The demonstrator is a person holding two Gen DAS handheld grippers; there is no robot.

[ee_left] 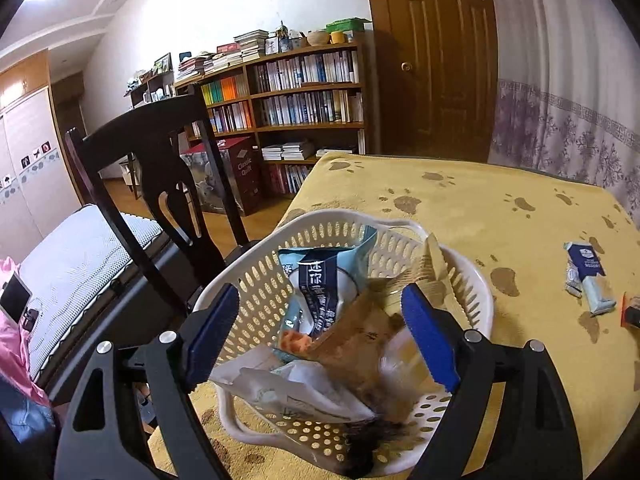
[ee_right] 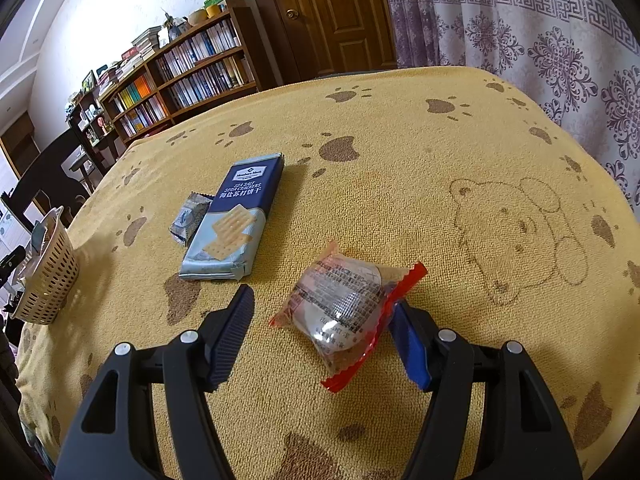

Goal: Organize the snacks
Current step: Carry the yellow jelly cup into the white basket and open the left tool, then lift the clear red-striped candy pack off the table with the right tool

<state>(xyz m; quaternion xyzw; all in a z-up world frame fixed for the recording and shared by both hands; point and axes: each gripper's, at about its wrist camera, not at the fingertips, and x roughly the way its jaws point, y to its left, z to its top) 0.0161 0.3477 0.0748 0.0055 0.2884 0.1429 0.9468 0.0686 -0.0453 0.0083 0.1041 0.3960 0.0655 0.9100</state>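
My right hand-held gripper [ee_right: 324, 332] hangs released around the red-edged clear snack packet [ee_right: 344, 312]; next, clench, carry to the white perforated plastic basket [ee_right: 52, 276]. Left hand-held gripper [ee_left: 320, 340] released over it.

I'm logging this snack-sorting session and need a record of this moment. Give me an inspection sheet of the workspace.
Surface: yellow paw-print cloth covers the table.
Job's things: white basket holds several snack packets; cracker pack and a small wrapped snack lie touching on the cloth; red-edged clear packet lies in front of the right gripper.
Clutter: nothing seen on the cloth.
Grippers: left gripper open over the basket, empty; right gripper open, straddling the red-edged packet.
Cables: nothing seen.
Surroundings: dark chair, bookshelf, wooden door, patterned curtain.
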